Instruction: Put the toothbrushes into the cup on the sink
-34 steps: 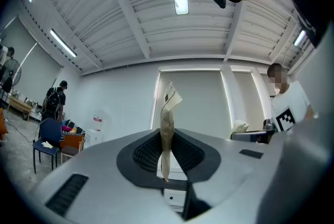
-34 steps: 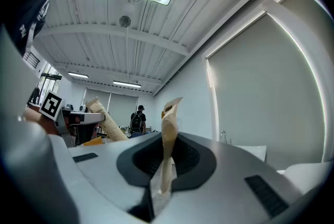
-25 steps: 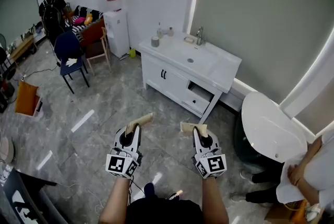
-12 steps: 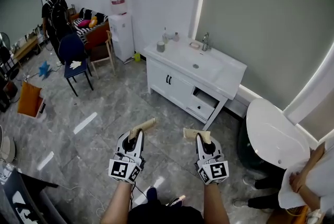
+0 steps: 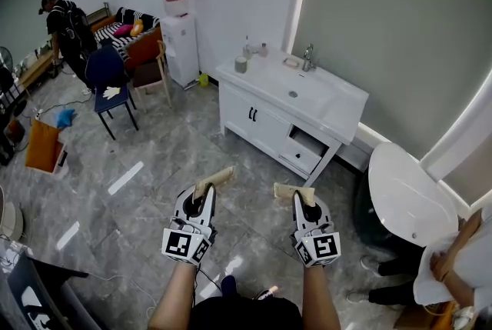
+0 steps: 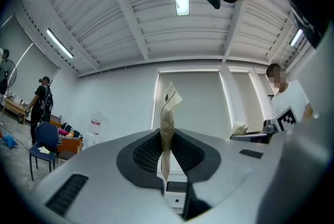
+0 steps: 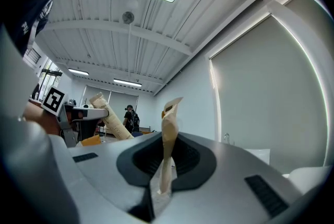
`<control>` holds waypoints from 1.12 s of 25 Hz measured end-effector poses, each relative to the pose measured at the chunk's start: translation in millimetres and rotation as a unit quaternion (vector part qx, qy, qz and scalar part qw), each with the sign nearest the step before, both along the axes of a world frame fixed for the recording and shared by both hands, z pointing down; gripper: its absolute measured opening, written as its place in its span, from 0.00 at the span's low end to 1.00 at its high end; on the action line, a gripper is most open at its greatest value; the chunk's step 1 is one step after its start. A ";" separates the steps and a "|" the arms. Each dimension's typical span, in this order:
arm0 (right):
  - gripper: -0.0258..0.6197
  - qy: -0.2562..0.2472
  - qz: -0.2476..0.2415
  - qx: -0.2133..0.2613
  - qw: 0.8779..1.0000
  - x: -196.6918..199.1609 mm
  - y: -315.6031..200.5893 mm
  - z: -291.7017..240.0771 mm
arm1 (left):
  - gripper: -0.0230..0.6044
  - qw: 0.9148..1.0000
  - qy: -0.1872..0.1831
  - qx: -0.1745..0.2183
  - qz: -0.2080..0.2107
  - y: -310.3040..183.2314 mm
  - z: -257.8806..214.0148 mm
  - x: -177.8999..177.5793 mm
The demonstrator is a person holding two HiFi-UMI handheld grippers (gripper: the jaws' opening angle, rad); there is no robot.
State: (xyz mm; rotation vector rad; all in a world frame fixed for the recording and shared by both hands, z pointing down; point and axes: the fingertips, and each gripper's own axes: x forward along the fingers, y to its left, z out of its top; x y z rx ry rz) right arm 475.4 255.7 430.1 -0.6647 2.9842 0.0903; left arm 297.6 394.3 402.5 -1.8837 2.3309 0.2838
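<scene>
Closer to the sink [image 5: 342,101] than a second ago. My left gripper [image 5: 206,196] is clamped tight on a paper-wrapped toothbrush [image 5: 215,179], my right gripper [image 5: 301,204] on a second toothbrush [image 5: 288,191]. The cup [image 5: 241,65] stands well ahead at the sink's left corner.

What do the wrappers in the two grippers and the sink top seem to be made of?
Left wrapper, right wrapper: probably kraft paper, matte tan, with creased folds and thin edges. Sink top: smooth white, likely ceramic or cast stone; even, seamless surface.
</scene>
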 end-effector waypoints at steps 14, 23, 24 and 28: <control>0.11 -0.012 0.010 -0.014 1.000 -47.6 -24.1 -1.5 | 0.14 1.000 0.003 -0.003 0.003 -11.3 9.1 -71.4; 0.11 0.002 -0.006 -0.004 1.000 -86.1 -52.0 10.9 | 0.14 1.000 0.004 -0.003 0.002 -43.4 17.0 -100.2; 0.11 0.002 -0.009 -0.003 1.000 -91.9 -59.7 12.6 | 0.14 1.000 0.003 -0.004 0.000 -50.5 18.7 -105.1; 0.11 0.001 -0.018 0.001 1.000 -119.8 -96.6 20.3 | 0.14 1.000 -0.002 -0.006 -0.006 -84.1 26.0 -127.5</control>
